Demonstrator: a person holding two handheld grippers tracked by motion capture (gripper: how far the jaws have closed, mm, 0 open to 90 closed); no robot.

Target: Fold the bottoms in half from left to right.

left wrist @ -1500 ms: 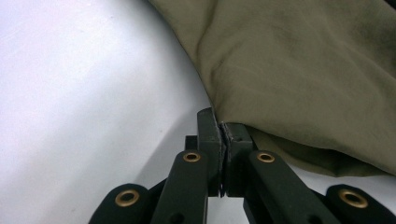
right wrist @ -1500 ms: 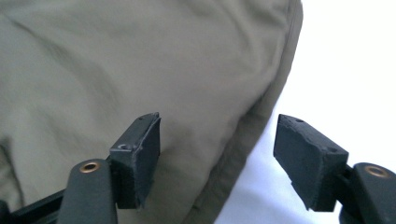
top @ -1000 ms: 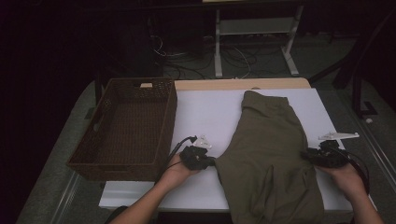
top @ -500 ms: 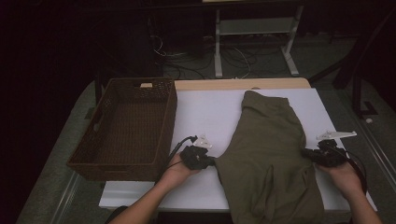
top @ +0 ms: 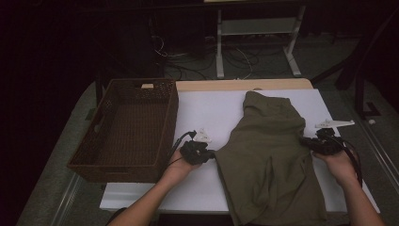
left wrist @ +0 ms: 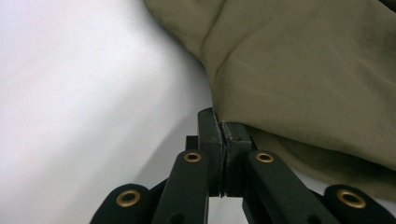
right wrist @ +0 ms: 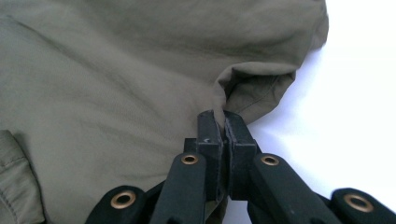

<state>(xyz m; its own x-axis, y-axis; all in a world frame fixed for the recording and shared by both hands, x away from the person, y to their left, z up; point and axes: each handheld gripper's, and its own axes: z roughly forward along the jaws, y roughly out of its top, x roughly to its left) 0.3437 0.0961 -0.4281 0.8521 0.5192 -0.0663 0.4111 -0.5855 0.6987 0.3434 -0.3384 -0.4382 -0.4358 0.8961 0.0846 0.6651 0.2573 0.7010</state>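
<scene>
An olive-green garment lies spread on the white table, running from the far middle to the near edge. My left gripper is shut on the garment's left edge; its jaws pinch the cloth thin between the pads. At the garment's right edge, my right gripper is shut on a raised fold of the cloth. Its jaws closed on that fold within the last second. A hand holds each gripper from the near side.
A dark woven basket stands on the left part of the table, touching its left edge. Beyond the table are a white stand and cables on the dark floor. Bare white tabletop lies between the basket and the garment.
The right gripper has shifted slightly left and toward the garment, drawing its edge up into a fold. The left gripper and hand have stayed put.
</scene>
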